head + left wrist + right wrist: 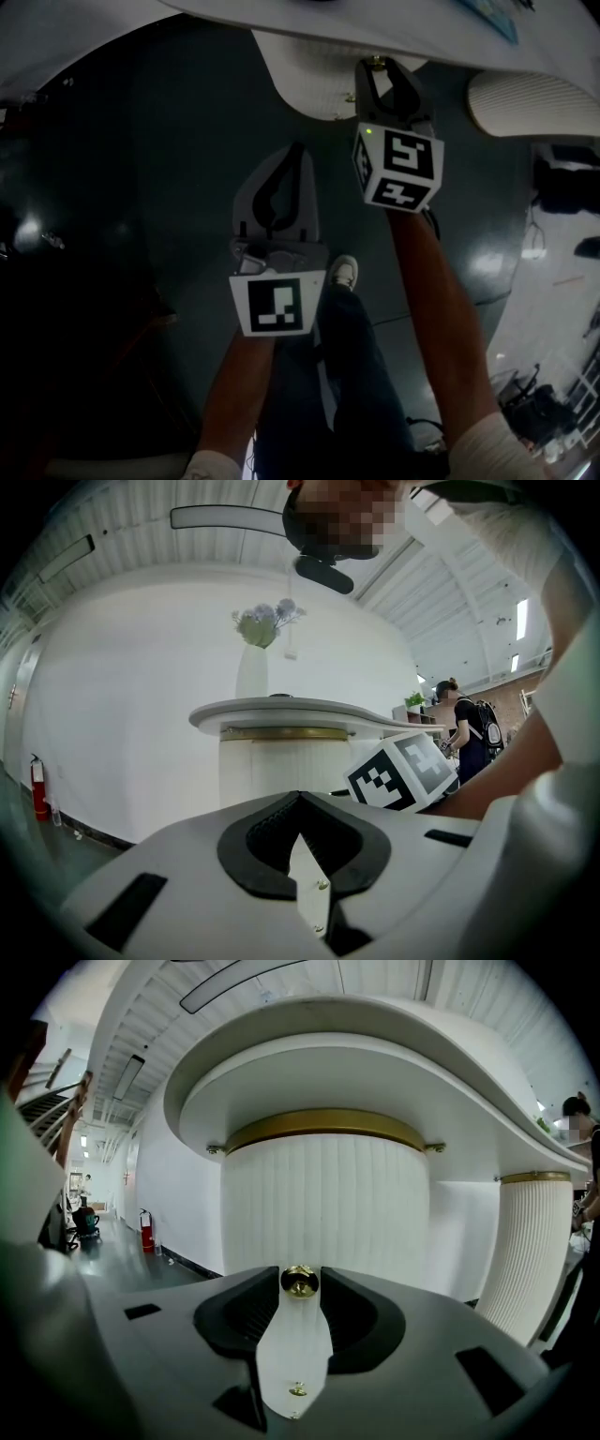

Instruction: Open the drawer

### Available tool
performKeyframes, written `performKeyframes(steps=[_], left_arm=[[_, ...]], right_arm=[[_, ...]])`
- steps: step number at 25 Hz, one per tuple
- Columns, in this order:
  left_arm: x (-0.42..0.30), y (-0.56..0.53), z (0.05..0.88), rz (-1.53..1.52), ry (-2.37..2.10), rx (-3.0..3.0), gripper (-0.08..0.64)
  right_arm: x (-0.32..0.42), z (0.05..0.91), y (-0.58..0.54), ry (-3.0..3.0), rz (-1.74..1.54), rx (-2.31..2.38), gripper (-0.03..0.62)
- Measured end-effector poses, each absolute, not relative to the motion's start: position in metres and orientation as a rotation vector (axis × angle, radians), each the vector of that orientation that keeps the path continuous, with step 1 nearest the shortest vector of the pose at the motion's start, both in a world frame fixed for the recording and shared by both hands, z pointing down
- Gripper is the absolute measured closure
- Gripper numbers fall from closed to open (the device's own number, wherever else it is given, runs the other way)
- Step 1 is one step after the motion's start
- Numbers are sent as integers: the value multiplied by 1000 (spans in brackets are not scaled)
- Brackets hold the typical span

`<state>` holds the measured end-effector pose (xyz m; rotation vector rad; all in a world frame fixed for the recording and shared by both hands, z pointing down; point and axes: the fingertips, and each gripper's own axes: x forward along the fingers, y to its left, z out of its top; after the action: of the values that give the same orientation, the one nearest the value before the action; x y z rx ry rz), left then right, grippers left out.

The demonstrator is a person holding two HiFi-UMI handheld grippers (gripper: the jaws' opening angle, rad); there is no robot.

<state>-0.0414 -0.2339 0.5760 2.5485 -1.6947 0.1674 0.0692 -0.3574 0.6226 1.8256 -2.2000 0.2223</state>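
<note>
Right gripper (382,71) jaws stood released, the gold drawer knob (300,1282) between them; left gripper (298,799) jaws were clenched, empty.

Knob (300,1282) brass. Drawer front (323,1213) white, vertically ribbed, with a gold band (323,1129). Cubes (398,169) black-and-white squares (green light on one). Floor (159,141) dark grey-green.
</note>
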Motion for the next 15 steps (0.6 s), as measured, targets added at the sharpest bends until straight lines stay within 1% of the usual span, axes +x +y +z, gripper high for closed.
performKeyframes(steps=[2,4,15], left_arm=[[-42,-231,574,160,-1699,2542,565],[-42,-230,572,149,-1704,2540,565],[-49,-223,557,106,-1741,2509,565]], right_arm=[[68,621,-358,-2204,241,1836,456],[69,621,-358,-2201,253,1843,482],[72,627,-350,-2157,236,1820,489]])
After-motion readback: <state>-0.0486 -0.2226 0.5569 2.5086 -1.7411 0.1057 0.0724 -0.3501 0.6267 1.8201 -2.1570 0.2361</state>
